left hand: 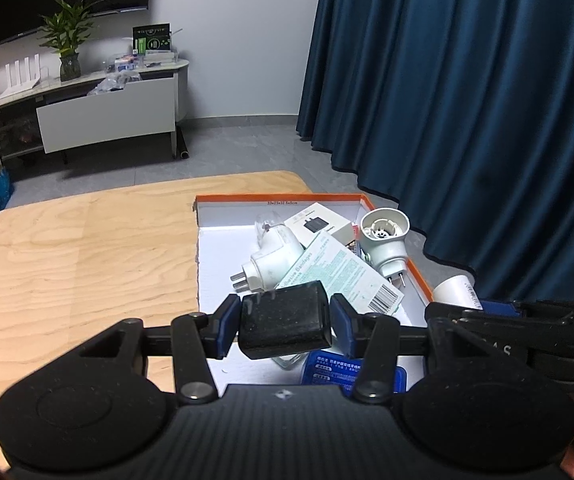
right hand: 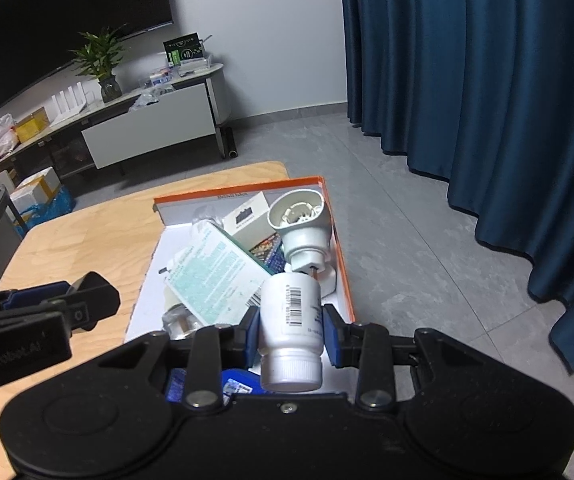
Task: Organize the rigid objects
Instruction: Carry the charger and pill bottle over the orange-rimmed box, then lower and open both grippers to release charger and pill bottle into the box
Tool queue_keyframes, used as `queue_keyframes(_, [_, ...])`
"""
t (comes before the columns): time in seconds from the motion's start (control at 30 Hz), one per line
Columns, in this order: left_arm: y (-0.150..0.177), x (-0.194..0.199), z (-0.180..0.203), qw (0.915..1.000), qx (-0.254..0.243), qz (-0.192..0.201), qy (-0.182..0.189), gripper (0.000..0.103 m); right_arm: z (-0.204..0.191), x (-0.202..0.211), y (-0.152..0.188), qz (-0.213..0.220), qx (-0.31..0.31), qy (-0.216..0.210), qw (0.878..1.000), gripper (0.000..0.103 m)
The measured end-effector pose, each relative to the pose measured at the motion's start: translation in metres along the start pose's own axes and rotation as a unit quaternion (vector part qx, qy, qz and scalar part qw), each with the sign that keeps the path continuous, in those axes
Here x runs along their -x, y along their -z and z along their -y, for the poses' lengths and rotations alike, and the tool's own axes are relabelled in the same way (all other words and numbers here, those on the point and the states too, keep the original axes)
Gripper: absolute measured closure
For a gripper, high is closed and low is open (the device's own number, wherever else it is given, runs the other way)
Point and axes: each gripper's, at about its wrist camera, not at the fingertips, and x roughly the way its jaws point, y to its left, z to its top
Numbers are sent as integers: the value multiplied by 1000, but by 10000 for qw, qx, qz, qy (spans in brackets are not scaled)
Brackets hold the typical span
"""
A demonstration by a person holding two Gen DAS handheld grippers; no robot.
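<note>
With the left hand-held gripper [left hand: 285,322] clamped on a black block [left hand: 285,326] and the right hand-held gripper [right hand: 290,334] on a white bottle [right hand: 292,330], low-centre over the box [left hand: 419,276], we should lower both gently into free gaps.

A light wooden table [left hand: 79,248] carries 1 orange-rimmed box [left hand: 279,199].

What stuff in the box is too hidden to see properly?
- Blue packet: left wrist view, the left gripper and its black block cover most of it.
- Silvery thing: right wrist view, hidden behind the bandage box and right gripper.
- White bottle: label print too small.
</note>
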Motion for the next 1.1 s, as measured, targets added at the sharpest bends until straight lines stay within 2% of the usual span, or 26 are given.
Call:
queue_keyframes(0.33, [0, -14, 3, 9999, 0, -153, 73, 54, 4, -8, -4, 15, -24, 64, 10000, 57])
queue_keyframes(0.6, [2, -27, 17, 9990, -109, -299, 310, 54, 14, 2, -2, 109, -127, 248, 9996, 56])
queue_keyframes(0.73, [2, -34, 25, 9980, -200, -325, 497, 53, 18, 8, 0, 144, -169, 295, 9993, 50])
queue_keyframes(0.8, [3, -33, 26, 9980, -214, -301, 505, 43, 18, 11, 1, 159, -145, 297, 9993, 49])
queue_keyframes(0.97, [5, -30, 21, 9982, -143, -343, 474, 41, 18, 20, 5, 213, -183, 297, 9992, 44])
queue_keyframes(1.03, [5, -27, 19, 9983, -124, -371, 427, 38, 18, 23, 7, 220, -187, 289, 9992, 43])
queue_keyframes(1.1, [5, -22, 20, 9987, -141, -367, 334, 29, 16, 27, 9, 232, -179, 266, 9992, 42])
